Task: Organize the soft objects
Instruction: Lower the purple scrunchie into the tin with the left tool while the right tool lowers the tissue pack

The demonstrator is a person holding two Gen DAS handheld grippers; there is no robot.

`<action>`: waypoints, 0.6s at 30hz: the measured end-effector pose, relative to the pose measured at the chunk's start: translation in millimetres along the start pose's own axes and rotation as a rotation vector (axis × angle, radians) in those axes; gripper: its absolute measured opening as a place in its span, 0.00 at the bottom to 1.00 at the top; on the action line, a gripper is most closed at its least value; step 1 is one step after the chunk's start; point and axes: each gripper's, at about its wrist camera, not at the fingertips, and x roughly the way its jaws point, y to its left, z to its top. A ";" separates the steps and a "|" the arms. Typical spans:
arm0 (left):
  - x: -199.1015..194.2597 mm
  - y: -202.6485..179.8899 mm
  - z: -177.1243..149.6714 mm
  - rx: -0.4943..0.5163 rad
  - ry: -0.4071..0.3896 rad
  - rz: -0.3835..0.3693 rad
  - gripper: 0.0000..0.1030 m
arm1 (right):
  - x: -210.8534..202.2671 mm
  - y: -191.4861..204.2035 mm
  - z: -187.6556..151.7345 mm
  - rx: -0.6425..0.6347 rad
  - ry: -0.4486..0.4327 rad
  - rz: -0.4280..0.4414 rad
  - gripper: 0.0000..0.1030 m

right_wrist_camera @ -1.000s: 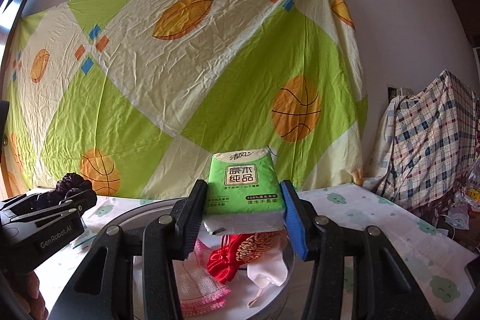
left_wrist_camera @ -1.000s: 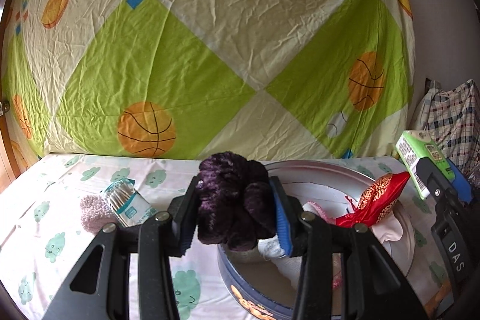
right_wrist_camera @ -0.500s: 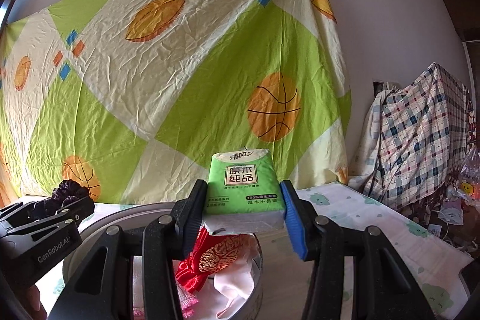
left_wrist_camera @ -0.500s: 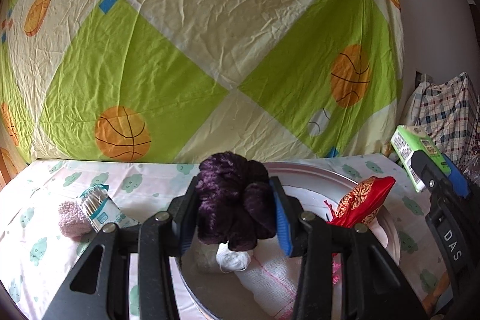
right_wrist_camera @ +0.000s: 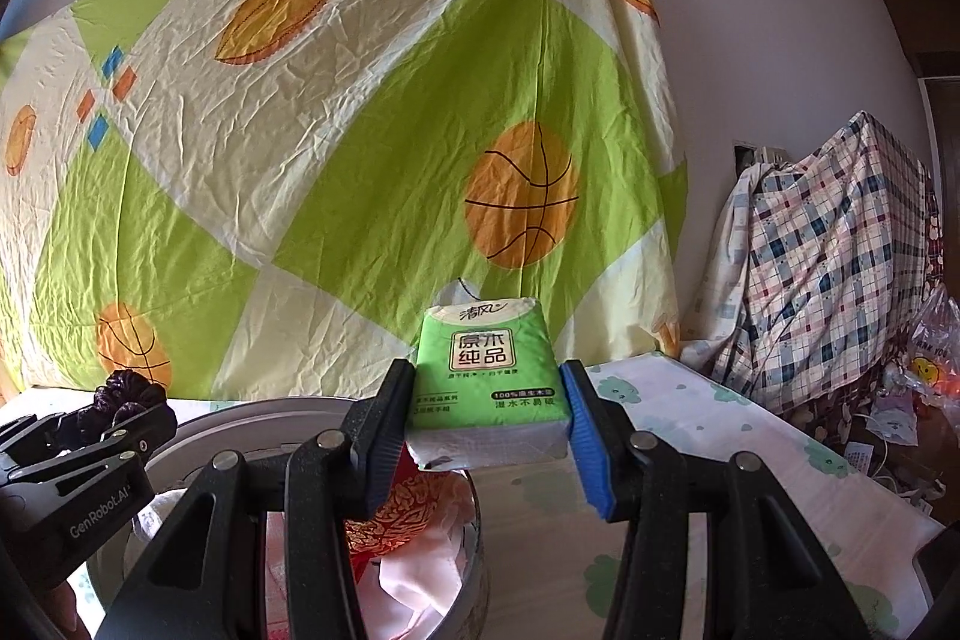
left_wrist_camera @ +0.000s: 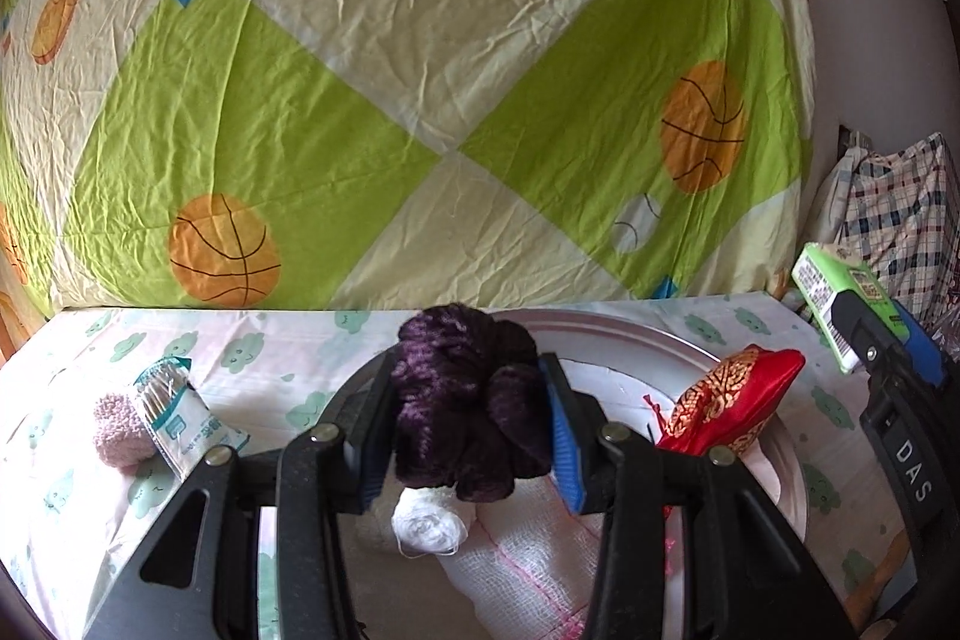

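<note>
My left gripper (left_wrist_camera: 471,424) is shut on a dark purple fuzzy scrunchie (left_wrist_camera: 465,400) and holds it over the round metal tin (left_wrist_camera: 630,337). In the tin lie a white gauze cloth (left_wrist_camera: 516,562), a white thread ball (left_wrist_camera: 429,523) and a red embroidered pouch (left_wrist_camera: 732,400). My right gripper (right_wrist_camera: 486,436) is shut on a green tissue pack (right_wrist_camera: 489,376), held above the tin's right rim (right_wrist_camera: 474,532). The right gripper with the pack shows at the right in the left wrist view (left_wrist_camera: 840,304). The left gripper shows at the left in the right wrist view (right_wrist_camera: 72,466).
A pack of cotton swabs (left_wrist_camera: 177,418) and a pink fluffy item (left_wrist_camera: 120,427) lie on the cloud-print cloth left of the tin. A basketball-print sheet (left_wrist_camera: 420,100) hangs behind. A checked cloth (right_wrist_camera: 828,250) covers a pile at the right.
My left gripper has moved right and forward over the tin with the scrunchie. My right gripper has shifted right toward the tin's right rim, tissue pack still held.
</note>
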 end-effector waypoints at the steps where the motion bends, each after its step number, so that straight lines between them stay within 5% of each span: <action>1: 1.1 0.2 0.3 -0.002 0.002 0.002 0.42 | 1.5 0.6 -0.3 -0.003 0.003 0.000 0.50; 18: 19.0 11.4 -1.1 -0.016 0.067 0.040 0.42 | 26.3 21.2 -10.0 -0.050 0.090 0.048 0.50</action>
